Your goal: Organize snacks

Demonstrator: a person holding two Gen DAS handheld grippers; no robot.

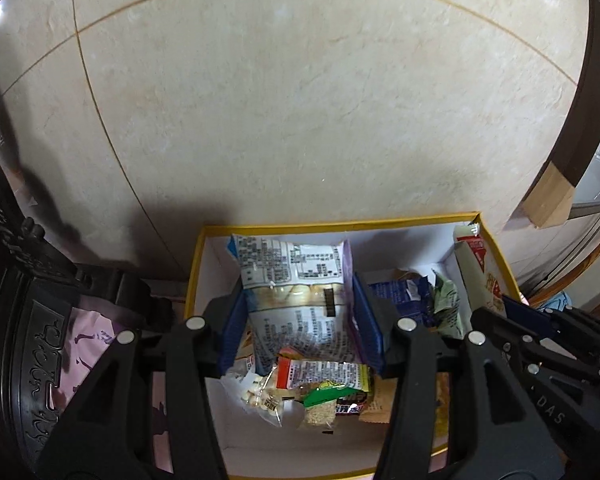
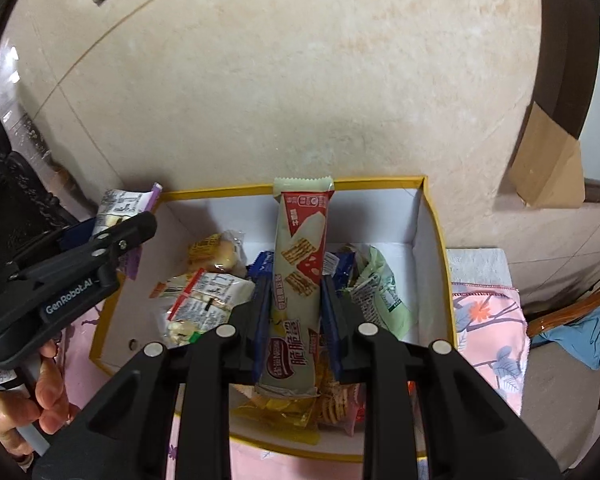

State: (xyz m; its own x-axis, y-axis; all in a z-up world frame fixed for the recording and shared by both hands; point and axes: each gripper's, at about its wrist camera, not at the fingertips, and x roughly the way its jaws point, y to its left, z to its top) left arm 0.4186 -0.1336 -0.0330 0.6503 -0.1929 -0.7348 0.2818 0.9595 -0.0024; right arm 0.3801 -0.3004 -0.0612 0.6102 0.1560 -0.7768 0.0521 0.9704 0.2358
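Note:
A yellow-rimmed white box (image 1: 340, 222) (image 2: 436, 240) holds several snack packs. My left gripper (image 1: 300, 316) is shut on a white and purple snack bag (image 1: 296, 280) and holds it over the box; this bag also shows in the right wrist view (image 2: 118, 208). My right gripper (image 2: 296, 304) is shut on a long pale green and red wafer bar (image 2: 300, 264) above the box; the bar also shows in the left wrist view (image 1: 480, 264). Loose packs (image 1: 324, 384) (image 2: 204, 296) lie on the box floor.
The box stands on a pink floral cloth (image 2: 488, 312) over a table. A dark carved piece of furniture (image 1: 20, 320) is at the left. A cardboard piece (image 2: 548, 168) and a dark curved frame (image 2: 564, 40) are at the right, a wooden chair (image 2: 572, 320) beyond.

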